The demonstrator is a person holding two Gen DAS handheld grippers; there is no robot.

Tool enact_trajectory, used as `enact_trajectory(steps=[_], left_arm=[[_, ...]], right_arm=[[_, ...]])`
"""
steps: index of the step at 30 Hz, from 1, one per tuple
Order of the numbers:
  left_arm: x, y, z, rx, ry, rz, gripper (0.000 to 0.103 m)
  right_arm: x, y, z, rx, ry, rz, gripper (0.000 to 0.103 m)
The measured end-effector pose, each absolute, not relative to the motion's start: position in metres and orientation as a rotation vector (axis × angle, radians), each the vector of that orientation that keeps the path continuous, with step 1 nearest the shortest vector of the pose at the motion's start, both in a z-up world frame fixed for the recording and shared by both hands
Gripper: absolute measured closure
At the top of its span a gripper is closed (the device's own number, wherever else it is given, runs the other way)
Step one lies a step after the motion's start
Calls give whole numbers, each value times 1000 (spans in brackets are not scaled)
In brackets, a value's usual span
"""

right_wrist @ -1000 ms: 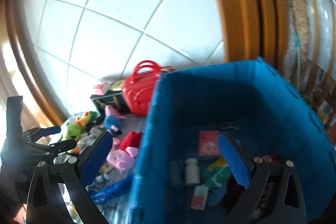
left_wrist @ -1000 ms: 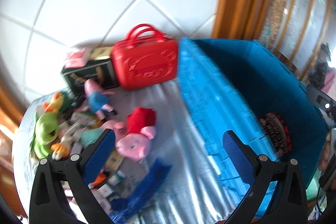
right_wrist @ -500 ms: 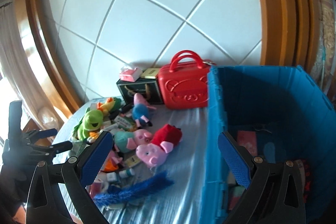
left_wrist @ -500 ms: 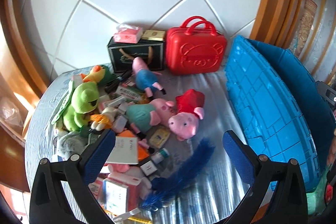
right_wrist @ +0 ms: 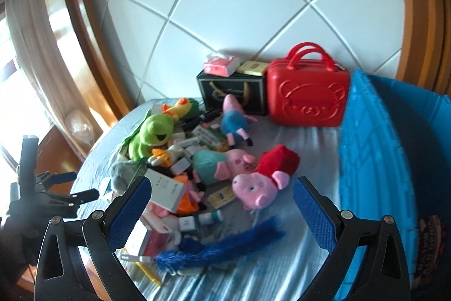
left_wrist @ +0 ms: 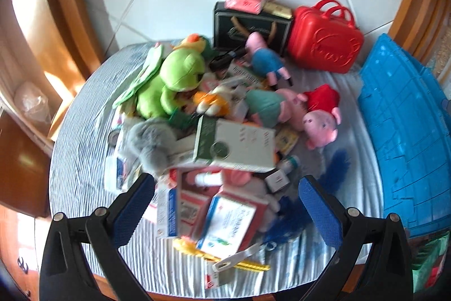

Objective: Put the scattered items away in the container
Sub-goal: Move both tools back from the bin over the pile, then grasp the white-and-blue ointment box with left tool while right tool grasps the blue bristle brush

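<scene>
Bright daylight from left; motion-blurred, fisheye-warped edges.

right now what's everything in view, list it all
crate: 1, blue, right edge of table
case: 1, red, at back wall beside crate
gift bag: 1, black, left of case
tissue pack: 1, pink, on top of gift bag
frog toy: 1, green, left in the pile
pig toys: at least 3, pink, mid table
white box: 1, on top of the pile
feather: 1, blue, front of table
small boxes and bottles: several, mixed, count unclear
left gripper: open, over pile
right gripper: open, empty
</scene>
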State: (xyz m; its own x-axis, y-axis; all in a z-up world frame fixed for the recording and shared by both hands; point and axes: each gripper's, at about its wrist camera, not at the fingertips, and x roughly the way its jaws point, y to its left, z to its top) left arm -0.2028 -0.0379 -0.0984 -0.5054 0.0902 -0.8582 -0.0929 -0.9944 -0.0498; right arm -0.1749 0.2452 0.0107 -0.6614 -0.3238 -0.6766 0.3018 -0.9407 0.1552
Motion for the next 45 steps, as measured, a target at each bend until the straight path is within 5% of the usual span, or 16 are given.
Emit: enact_trajectory(steps=[17, 28, 36, 38, 40, 44, 45], left_arm=[[-206, -109, -244, -1787, 66, 2438, 0], [-230, -118, -292, -1845, 11, 2332, 8], [-230, -101, -297, -1804, 136, 2313, 11], [-230, -97, -297, -1796, 153, 2310, 17], [-230, -93, -300, -1798, 162, 2292, 33], [-229, -88, -302, -1786, 163, 2287, 37], [-229, -88, -300, -1775, 147, 2292, 45]], right_arm=[[-182, 176, -146, 1454, -24, -2523, 1], [-180, 189, -252, 1760, -270, -2541, 1], [-192, 183, -297, 1848, -444, -2547, 2], [-195, 182, -305, 1867, -482, -2545, 10], [-197, 182, -313, 1896, -520, -2533, 43], [-200, 179, -316, 1886, -532, -2519, 69], [-200, 179, -314, 1872, -526, -2527, 74]])
